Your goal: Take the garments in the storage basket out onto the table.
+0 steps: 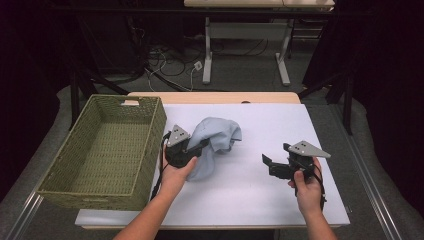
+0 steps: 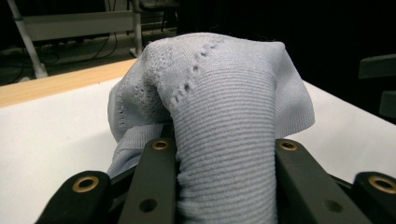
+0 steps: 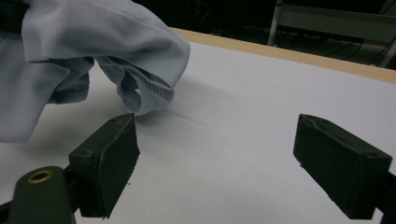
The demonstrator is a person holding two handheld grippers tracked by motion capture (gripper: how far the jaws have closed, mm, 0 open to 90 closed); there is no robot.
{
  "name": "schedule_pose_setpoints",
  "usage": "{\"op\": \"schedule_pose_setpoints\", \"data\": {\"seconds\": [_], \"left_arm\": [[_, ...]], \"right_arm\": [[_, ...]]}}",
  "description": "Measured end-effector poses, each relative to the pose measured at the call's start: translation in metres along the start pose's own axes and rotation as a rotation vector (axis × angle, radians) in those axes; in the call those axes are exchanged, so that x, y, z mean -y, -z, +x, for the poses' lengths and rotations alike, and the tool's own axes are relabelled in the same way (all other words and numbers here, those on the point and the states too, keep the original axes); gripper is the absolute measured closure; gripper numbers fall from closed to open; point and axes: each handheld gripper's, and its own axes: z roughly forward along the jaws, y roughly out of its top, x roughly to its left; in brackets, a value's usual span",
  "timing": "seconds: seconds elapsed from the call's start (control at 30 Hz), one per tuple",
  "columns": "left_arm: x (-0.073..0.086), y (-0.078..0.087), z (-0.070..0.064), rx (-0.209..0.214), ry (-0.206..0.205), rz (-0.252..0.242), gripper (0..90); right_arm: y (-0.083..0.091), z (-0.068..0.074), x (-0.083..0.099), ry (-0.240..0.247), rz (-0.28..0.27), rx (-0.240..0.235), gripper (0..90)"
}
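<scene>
pinching a fold of pale blue knit cloth between both black jaws: left gripper, held in the left hand, near the middle of the bench; bunched into a raised hump, partly lifted, lower edge trailing down onto the white surface beside the left hand: same cloth in the high view; ribbed weave and a line of small eyelet holes visible up close in the left gripper view; spread wide, jaws well apart with nothing between them: right gripper, held in the right hand, low over the white surface, well apart from the cloth and to its right; pointing toward the cloth, hem of the cloth hanging just beyond the near jaw in the right gripper view, not touching it; standing at the left edge of the bench, just beside the left gripper: woven olive-green basket, rectangular, with a cut-out handle in the far wall; light wood strip showing along the far edge of the bench; grey floor, cables and metal frame legs beyond
</scene>
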Motion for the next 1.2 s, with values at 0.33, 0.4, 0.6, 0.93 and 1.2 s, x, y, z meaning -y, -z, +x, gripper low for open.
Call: {"op": "schedule_pose_setpoints", "data": {"seconds": [0.33,0.4,0.6,0.93,1.2], "left_arm": [[0.016,-0.013,0.003,-0.003,0.008,0.046,72.7],[0.017,-0.014,0.003,0.002,0.01,0.057,72.7],[0.021,-0.019,0.004,0.014,0.008,0.107,72.3],[0.038,-0.025,0.004,0.023,0.026,0.172,71.8],[0.052,-0.03,0.003,0.037,0.024,0.223,71.1]], "right_arm": [[-0.001,0.001,0.001,0.01,0.004,-0.004,13.6],[-0.002,0.001,0.001,0.011,0.002,-0.001,13.5],[-0.001,0.001,0.001,0.011,0.007,-0.004,13.6],[-0.002,0.003,0.001,0.009,0.01,-0.004,13.7],[-0.002,0.003,0.001,0.014,0.01,-0.005,13.7]]}}
